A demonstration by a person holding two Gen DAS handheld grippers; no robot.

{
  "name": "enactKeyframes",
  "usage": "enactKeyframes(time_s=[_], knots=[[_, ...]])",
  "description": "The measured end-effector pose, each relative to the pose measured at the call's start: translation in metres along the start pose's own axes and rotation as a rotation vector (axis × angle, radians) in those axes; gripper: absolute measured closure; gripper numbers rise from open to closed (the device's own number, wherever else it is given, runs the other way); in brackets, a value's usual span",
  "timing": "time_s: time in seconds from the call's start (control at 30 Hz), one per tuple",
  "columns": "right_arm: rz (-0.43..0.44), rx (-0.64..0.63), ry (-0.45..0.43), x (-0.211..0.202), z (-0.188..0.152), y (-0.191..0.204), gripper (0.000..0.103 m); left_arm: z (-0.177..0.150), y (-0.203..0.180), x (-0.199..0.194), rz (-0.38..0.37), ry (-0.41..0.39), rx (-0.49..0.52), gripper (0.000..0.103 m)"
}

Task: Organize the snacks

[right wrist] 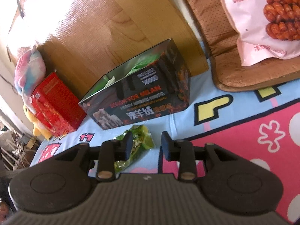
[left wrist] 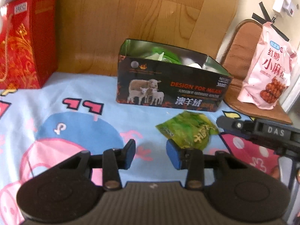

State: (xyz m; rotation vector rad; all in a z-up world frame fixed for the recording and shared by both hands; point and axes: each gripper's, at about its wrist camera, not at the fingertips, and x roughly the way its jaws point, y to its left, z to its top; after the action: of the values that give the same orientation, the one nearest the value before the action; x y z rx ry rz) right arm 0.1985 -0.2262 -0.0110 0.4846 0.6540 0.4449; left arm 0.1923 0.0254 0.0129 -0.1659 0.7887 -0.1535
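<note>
Surface: a bed under a cartoon-print sheet (left wrist: 78, 97), wooden headboard behind.
Thing to move: a green snack packet (left wrist: 187, 131) lying flat on the sheet, just in front of the dark sheep-print box (left wrist: 168, 86), apart from it.
Box: open-topped, green packets already showing inside.
Left gripper (left wrist: 151, 154): jaws released, nothing between them; the packet lies ahead and to the right, its near end just beside the right blue pad.
Right gripper (right wrist: 146, 146): jaws released and empty; the packet lies ahead and to the left, partly behind the left finger.
Packet's long axis: runs roughly from the box back toward the grippers, slightly slanted.
Nearer hand: hard to call; both sit close, flanking it.
Likely move: one gripper shifts sideways to straddle the packet across its narrow width, then lifts it into the box.
Also waiting: a pink bag of twisted dough snacks (left wrist: 268, 69) on a brown cushion (left wrist: 241, 43).
</note>
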Motion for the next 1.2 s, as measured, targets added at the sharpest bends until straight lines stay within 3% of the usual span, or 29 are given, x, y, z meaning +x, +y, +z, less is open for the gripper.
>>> enactKeyframes(time_s=[0.1,0.23,0.3,0.33,0.4,0.5,0.7,0.8,0.97,1.0,1.03,1.1,1.13,1.17,1.2], knots=[[-0.012,0.038,-0.017,0.001,0.002,-0.005,0.051,0.002,-0.001,0.008,-0.056,0.022,-0.034,0.066],[-0.014,0.050,0.008,0.015,0.010,-0.006,0.050,0.007,-0.009,0.019,-0.120,0.037,-0.057,0.068],[-0.003,0.019,0.028,0.019,0.010,-0.001,0.050,0.008,-0.014,0.024,-0.118,0.031,-0.051,0.073],[-0.003,-0.014,0.038,0.021,0.009,0.004,0.050,0.009,-0.016,0.026,-0.112,0.026,-0.044,0.081],[0.009,-0.086,0.072,0.026,0.005,0.014,0.067,0.009,-0.018,0.030,-0.104,0.020,-0.045,0.090],[0.050,-0.147,0.083,0.025,0.000,0.023,0.076,0.007,-0.015,0.027,-0.099,0.022,-0.057,0.099],[0.135,-0.199,0.076,0.009,-0.011,0.037,0.082,-0.003,-0.007,0.003,-0.142,0.015,-0.088,0.098],[0.169,-0.188,0.041,-0.002,-0.010,0.045,0.083,-0.004,0.005,-0.016,-0.161,-0.015,-0.124,0.091],[0.235,-0.028,-0.067,-0.027,0.003,0.033,0.083,0.002,0.026,-0.046,-0.263,-0.075,-0.197,0.048],[0.257,0.018,-0.073,-0.029,0.004,0.029,0.083,0.004,0.028,-0.048,-0.301,-0.079,-0.207,0.047],[0.291,0.069,-0.078,-0.030,0.006,0.025,0.083,0.006,0.027,-0.049,-0.332,-0.084,-0.212,0.050],[0.375,0.135,-0.081,-0.029,0.010,0.024,0.083,0.015,0.021,-0.047,-0.362,-0.095,-0.191,0.067],[0.399,0.149,-0.085,-0.028,0.014,0.027,0.083,0.023,0.016,-0.043,-0.362,-0.094,-0.165,0.089],[0.409,0.149,-0.089,-0.026,0.019,0.031,0.084,0.030,0.013,-0.039,-0.358,-0.092,-0.147,0.095],[0.408,0.140,-0.092,-0.024,0.025,0.036,0.084,0.042,0.009,-0.033,-0.337,-0.098,-0.130,0.095]])
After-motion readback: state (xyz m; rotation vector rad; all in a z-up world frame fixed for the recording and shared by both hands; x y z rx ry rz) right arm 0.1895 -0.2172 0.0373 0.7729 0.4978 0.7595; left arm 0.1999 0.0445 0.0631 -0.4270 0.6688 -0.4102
